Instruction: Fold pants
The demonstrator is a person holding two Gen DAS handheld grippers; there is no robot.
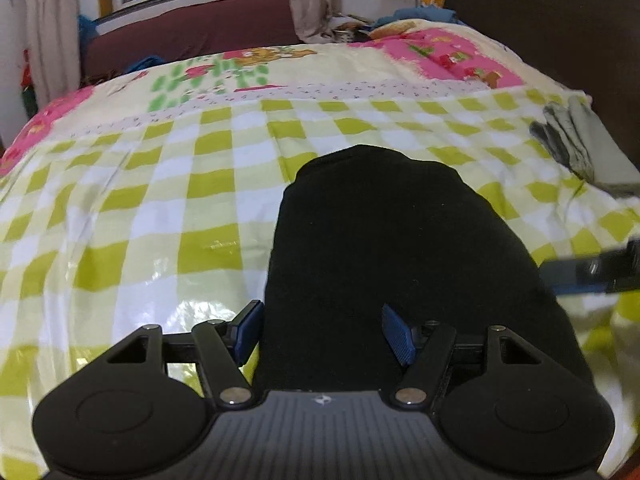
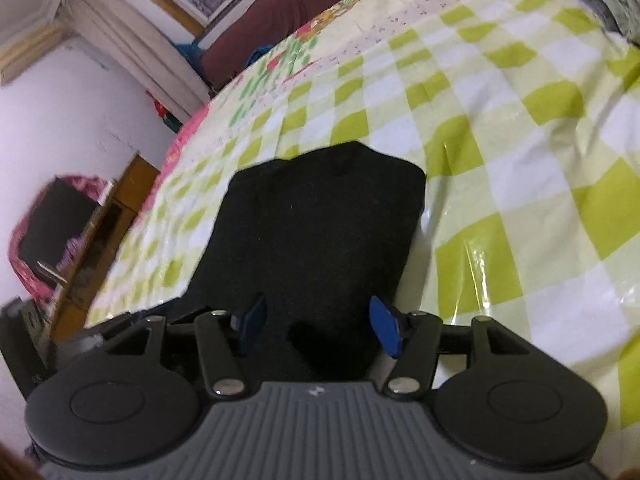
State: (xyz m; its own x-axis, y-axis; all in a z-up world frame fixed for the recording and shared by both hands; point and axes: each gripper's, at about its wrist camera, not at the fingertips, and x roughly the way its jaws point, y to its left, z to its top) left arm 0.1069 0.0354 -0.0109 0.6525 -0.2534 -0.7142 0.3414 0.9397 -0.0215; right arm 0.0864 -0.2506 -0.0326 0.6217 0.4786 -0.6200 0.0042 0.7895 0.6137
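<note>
The black pants lie folded into a compact dark block on the green-checked bed sheet. My left gripper hovers over their near left edge, open, with one blue pad off the cloth and the other above it. In the right wrist view the same pants fill the centre. My right gripper stands open over their near end, and the blue pads do not press on the cloth. A blurred dark part of the right gripper shows at the right edge of the left wrist view.
A grey garment lies on the sheet at the far right. A dark headboard and piled clothes are beyond the bed. A maroon couch sits under the window. A wooden cabinet stands left of the bed.
</note>
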